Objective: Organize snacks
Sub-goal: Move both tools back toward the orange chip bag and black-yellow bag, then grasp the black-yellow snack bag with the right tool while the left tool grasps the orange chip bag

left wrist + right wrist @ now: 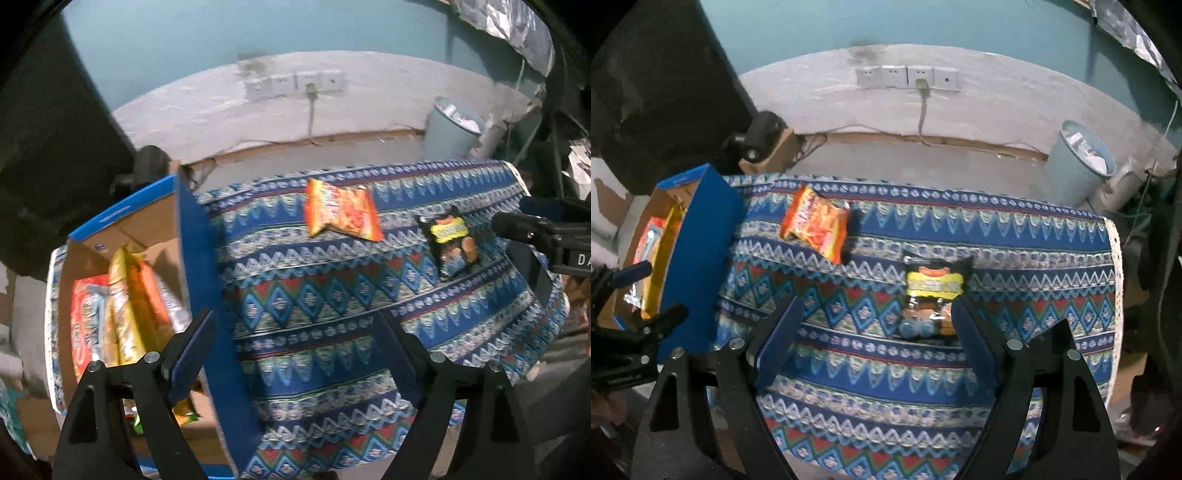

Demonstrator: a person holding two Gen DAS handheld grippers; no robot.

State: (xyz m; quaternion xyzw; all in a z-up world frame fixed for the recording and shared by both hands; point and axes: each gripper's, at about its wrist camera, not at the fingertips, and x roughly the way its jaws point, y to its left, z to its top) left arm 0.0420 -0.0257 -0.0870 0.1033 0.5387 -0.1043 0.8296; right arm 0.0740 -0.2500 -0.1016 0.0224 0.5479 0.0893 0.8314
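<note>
Carrier: table under a patterned cloth (1015,236); we see a blue cardboard box (195,236) at its left edge, already holding several snack packs (125,302).
Left out: we count two packs on the cloth, an orange snack packet (816,225) near the far edge beside the box, and a black-and-yellow snack packet (932,291) mid-table.
Right gripper (875,314): jaws wide, nothing between the pads; the black-and-yellow packet lies just ahead, against the right finger (971,332), its long axis running away from us, roughly along the fingers.
Left gripper (295,332): jaws wide, empty, over the box's right wall; both loose packs are well ahead and to its right.
Nearer hand: we judge the right, for the black-and-yellow packet.
Next move: we'd shift right a touch to centre the packet, drop, then close across its short width.
</note>
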